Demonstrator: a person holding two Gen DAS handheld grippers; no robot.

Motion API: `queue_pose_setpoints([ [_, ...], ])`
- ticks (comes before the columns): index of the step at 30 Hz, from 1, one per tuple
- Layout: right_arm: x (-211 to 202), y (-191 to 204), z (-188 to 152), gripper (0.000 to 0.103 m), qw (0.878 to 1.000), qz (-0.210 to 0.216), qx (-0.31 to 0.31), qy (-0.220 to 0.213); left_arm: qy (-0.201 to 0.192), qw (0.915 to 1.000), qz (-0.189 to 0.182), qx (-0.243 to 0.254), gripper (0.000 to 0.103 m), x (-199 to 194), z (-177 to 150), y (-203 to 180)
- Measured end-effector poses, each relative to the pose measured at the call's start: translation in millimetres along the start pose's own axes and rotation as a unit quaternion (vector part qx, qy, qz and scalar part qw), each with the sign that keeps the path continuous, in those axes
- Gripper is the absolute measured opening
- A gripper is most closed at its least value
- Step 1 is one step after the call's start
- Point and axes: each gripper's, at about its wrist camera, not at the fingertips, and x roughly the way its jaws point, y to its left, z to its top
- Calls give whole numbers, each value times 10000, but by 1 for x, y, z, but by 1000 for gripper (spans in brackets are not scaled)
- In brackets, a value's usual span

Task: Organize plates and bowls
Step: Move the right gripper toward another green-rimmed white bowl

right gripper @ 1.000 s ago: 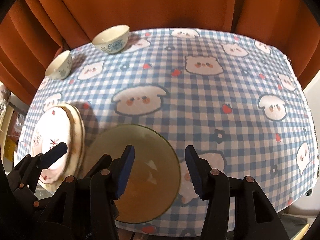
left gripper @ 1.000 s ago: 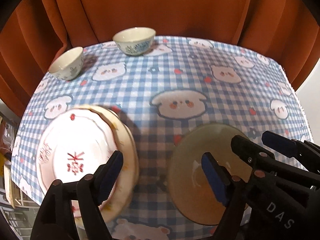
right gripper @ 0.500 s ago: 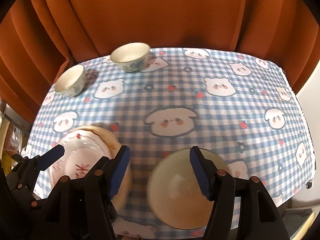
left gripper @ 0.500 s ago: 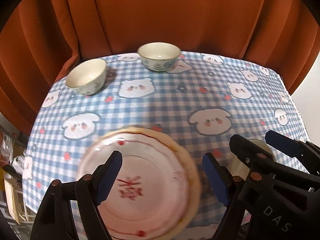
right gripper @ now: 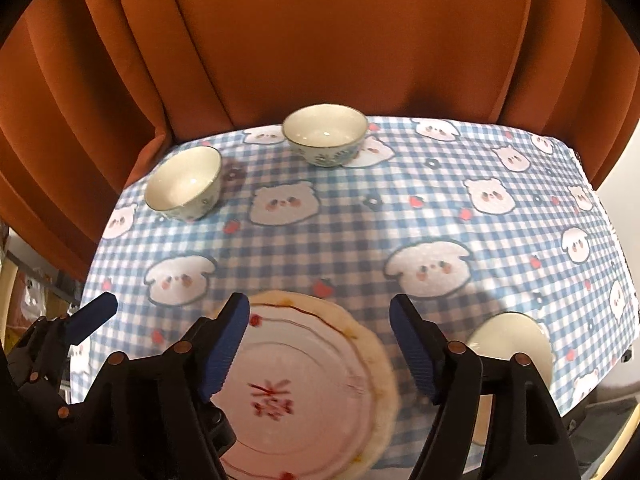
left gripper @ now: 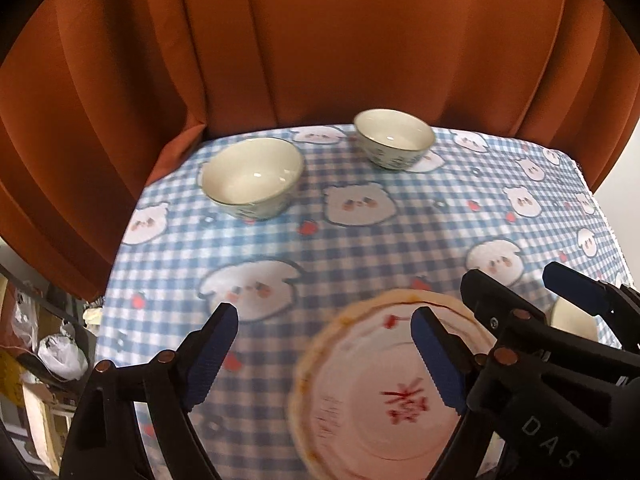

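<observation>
A stack of white plates with red marks lies at the table's near edge; it also shows in the right wrist view. Two cream bowls with blue patterns stand at the back: a left bowl and a right bowl. A plain cream plate lies near right, just visible in the left wrist view. My left gripper is open and empty, left of the stack. My right gripper is open and empty above the stack.
The table wears a blue checked cloth with bear faces. An orange curtain hangs close behind it. Clutter and boxes sit beyond the table's left edge. The right edge drops off near a pale wall.
Both grippers have swung left: the plate stack has shifted right in both views. The cream plate now sits at the far right. Both grippers stay open.
</observation>
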Motion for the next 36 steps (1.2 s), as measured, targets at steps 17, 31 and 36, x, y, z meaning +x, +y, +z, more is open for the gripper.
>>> queue_pose_setpoints([
  [17, 40, 75, 57, 81, 9997, -150, -1, -193, -183, 9995, 221, -134, 89, 35, 59, 76],
  [31, 115, 99, 110, 81, 9997, 69, -180, -129, -112, 9982, 489, -323, 80, 110, 108, 110],
  [36, 147, 107, 123, 71, 9996, 166, -203, -37, -12, 9979, 544, -342, 75, 142, 117, 113],
])
